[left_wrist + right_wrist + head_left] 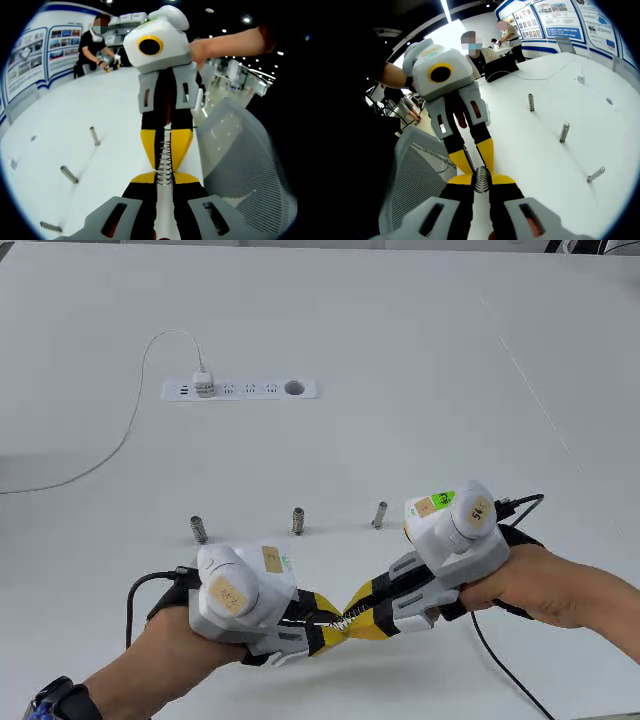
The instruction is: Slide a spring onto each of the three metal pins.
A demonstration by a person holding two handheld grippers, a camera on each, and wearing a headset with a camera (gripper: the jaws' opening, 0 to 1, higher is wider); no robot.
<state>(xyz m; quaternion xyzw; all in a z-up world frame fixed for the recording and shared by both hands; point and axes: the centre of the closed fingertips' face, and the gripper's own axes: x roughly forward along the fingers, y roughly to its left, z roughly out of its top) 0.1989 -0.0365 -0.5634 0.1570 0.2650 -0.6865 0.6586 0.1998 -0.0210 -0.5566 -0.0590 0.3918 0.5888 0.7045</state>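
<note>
Head view, nearest the wearer: the left gripper [322, 632] and right gripper [362, 614], each held in a hand, meet tip to tip just above the white table [420, 370]. A loose spring [345, 619] bridges their yellow tips. Each gripper's jaws are drawn together on one end of this spring, which appears end-on in the right gripper view. Beyond the grippers, three pins stand upright in a row. The left pin [198, 529] and middle pin [298, 520] each carry a coil, while the right pin [380, 514] looks bare. Farthest away lies a power strip [240, 389] with a charger [203, 385] plugged in.
</note>
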